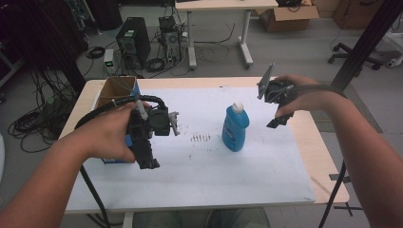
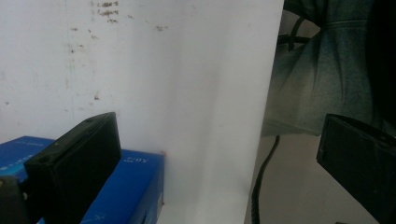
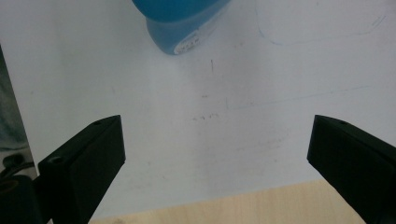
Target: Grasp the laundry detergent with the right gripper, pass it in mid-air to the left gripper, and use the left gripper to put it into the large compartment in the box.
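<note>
blue box (image 2: pixel 135 186), print too blurred to read

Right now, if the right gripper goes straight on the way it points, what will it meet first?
Probably the white sheet: the open right gripper has nothing between its jaws. The blue bottle stands farther off, though depth is unclear.

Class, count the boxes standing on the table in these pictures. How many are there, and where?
1: an open blue cardboard box at the table's far left edge, partly behind the left hand and left gripper. More could be hidden behind that hand.
</note>
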### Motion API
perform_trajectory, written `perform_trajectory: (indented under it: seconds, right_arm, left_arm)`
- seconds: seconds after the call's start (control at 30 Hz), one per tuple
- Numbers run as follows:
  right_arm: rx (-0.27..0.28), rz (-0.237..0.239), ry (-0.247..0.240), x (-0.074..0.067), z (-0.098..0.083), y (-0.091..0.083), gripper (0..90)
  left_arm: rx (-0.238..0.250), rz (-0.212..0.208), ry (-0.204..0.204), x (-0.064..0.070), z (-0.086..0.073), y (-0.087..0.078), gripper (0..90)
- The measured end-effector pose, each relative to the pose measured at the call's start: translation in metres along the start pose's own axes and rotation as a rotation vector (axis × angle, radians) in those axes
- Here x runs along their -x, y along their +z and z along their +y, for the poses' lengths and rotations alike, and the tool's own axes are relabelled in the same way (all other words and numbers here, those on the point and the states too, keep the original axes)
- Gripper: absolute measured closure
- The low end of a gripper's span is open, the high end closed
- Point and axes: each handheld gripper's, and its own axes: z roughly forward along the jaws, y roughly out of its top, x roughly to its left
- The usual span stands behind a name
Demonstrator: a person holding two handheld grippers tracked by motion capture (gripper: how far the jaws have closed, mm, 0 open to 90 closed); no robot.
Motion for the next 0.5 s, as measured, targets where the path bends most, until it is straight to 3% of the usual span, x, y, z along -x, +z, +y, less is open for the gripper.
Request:
perform_trajectory:
  seconds: [0.4, 0.5]
  right_arm:
    - [0.074, -0.009, 0.046, -0.035, -0.006, 0.005, 4.3]
    - [0.067, -0.007, 0.055, -0.045, -0.009, 0.008, 4.4]
  left_arm:
    - [-0.014, 0.001, 0.014, 0.011, -0.004, 0.012, 0.3]
    - [-0.022, -0.004, 0.018, 0.015, -0.005, 0.017, 0.2]
